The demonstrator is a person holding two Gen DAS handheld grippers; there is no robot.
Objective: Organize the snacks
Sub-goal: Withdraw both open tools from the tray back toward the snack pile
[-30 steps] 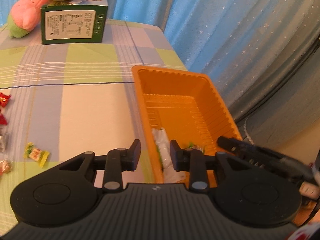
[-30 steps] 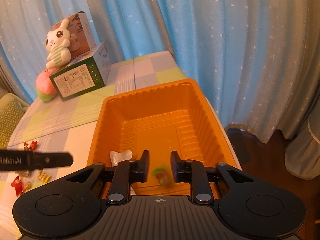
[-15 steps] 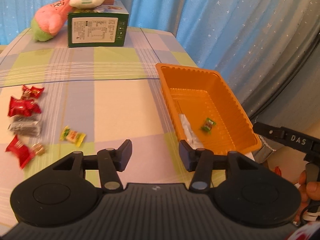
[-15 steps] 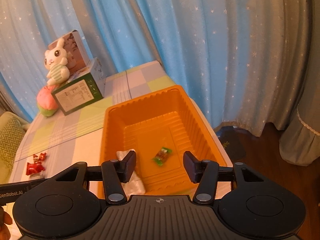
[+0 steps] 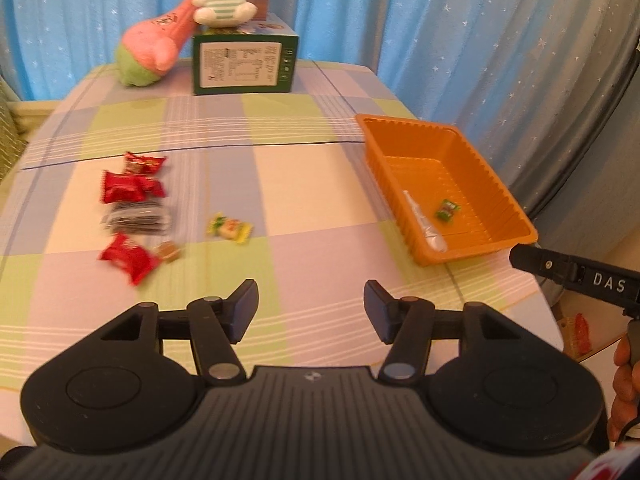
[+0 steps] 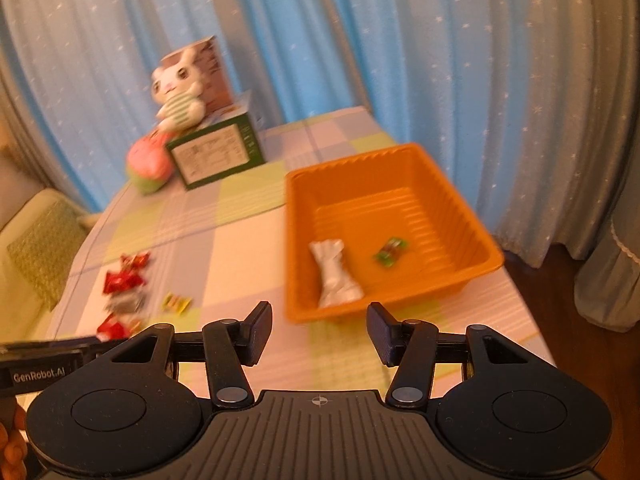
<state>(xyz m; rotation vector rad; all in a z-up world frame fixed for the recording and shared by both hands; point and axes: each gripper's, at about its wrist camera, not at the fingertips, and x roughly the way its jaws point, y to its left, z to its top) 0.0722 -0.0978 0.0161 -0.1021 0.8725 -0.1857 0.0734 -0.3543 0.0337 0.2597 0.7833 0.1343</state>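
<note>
The left gripper [image 5: 310, 306] hung over the checked tablecloth [image 5: 312, 184] with its jaws apart and nothing between them; they had just been opening. The loose snacks lay ahead of it and to its left, well apart from its fingertips: a yellow-wrapped candy [image 5: 229, 228] nearest the middle, then a cluster made up of a small brown sweet [image 5: 168, 251], a red packet [image 5: 128, 261], a dark striped packet [image 5: 136, 221], a larger red packet [image 5: 130, 188] and a red twist-wrapped candy [image 5: 142, 164] at the far end. The orange tray [image 5: 472, 254] sat ahead and to the right of that gripper, near the table's right edge, its walls ribbed and its rim plain. Inside it lay a white crinkled wrapper [image 5: 424, 226] along the left wall and a small green candy [image 5: 447, 210] on the floor beside it, apart from the wrapper. The right gripper [image 6: 319, 330] also stood with its jaws apart and empty, having widened over the past second, and the tray's near wall lay just beyond its fingertips; from its view the white wrapper [image 6: 334, 274] pointed toward the gripper and the green candy [image 6: 391, 252] lay to the right of it. The right gripper's black finger showed at the left view's right edge, just beside the tray's near corner.
</note>
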